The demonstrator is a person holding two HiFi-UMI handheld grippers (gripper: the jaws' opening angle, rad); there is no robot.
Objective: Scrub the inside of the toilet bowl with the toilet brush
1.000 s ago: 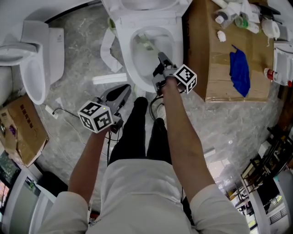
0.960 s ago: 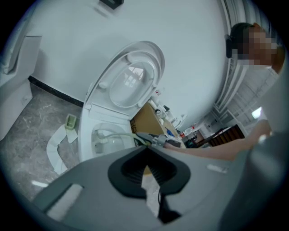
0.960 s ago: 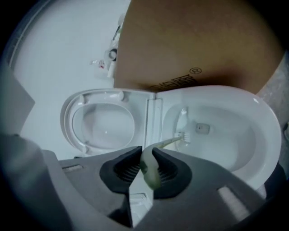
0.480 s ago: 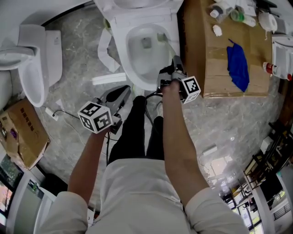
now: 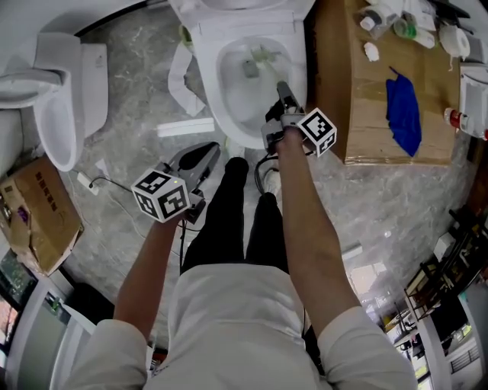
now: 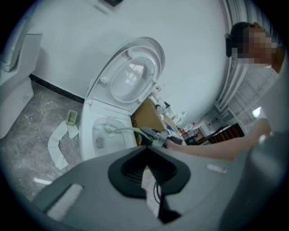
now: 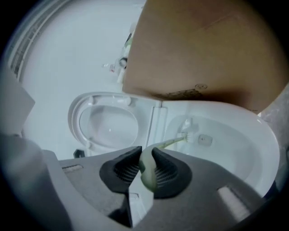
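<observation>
The white toilet bowl (image 5: 215, 95) stands open at the top of the head view, its lid (image 7: 108, 121) raised. A pale green toilet brush (image 5: 270, 70) reaches into it, with the bristle head (image 7: 188, 134) against the far inner wall near the drain. My right gripper (image 5: 282, 93) hangs over the bowl's near right rim, shut on the brush handle (image 7: 147, 168). My left gripper (image 5: 200, 158) is held low over the floor left of the bowl, shut with nothing in it. From its view I see the bowl (image 6: 88, 135) and the brush (image 6: 123, 131).
A cardboard box (image 5: 352, 107) right of the toilet carries a blue cloth (image 5: 402, 110) and bottles (image 5: 396, 21). A second toilet (image 5: 55, 107) and another box (image 5: 34, 217) sit at the left. Paper strips (image 5: 181, 85) lie on the marble floor. The person's legs (image 5: 244, 221) stand before the bowl.
The right gripper has swung the brush head from the bowl's left side across to its far right, then moved back over the near rim. The left gripper has stayed put.
</observation>
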